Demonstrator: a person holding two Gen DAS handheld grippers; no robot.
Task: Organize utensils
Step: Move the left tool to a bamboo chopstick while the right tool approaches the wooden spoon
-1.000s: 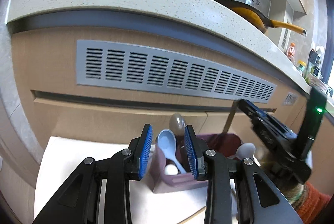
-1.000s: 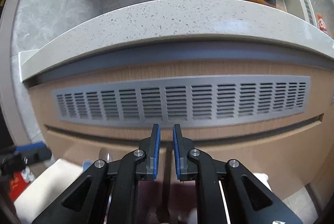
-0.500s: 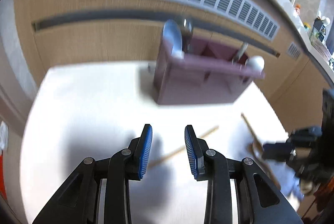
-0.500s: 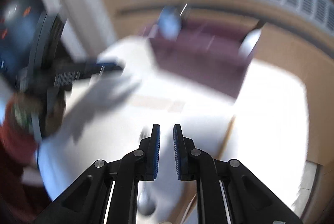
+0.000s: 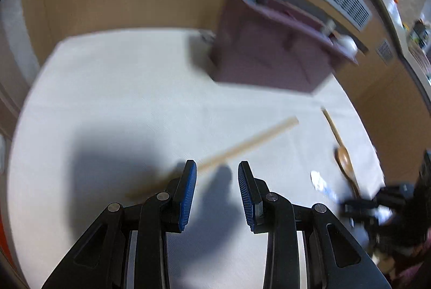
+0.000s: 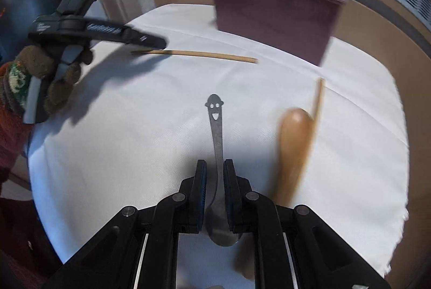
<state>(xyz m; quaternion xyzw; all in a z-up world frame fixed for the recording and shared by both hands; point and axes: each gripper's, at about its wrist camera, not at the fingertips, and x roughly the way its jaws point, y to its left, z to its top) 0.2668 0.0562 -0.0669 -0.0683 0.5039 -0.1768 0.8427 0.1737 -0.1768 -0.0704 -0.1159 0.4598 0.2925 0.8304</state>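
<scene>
left claw (image 5: 217,173): spread, empty, above chopstick (image 5: 250,143) | right claw (image 6: 215,175): narrow gap, straddling metal spoon (image 6: 217,143) flat on white counter (image 6: 134,140), pinch unclear | wooden spoon (image 6: 293,143) beside | purple caddy (image 6: 272,16) behind

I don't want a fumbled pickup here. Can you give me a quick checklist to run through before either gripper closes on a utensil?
1. Left gripper open: ok.
2. Chopstick between its fingers: not ok, it lies ahead of the tips.
3. Right gripper straddles the metal spoon handle: ok.
4. Right pads pressing the handle: cannot tell.
5. Wooden spoon apart from the right gripper: ok.
6. Purple utensil holder upright: ok.
</scene>
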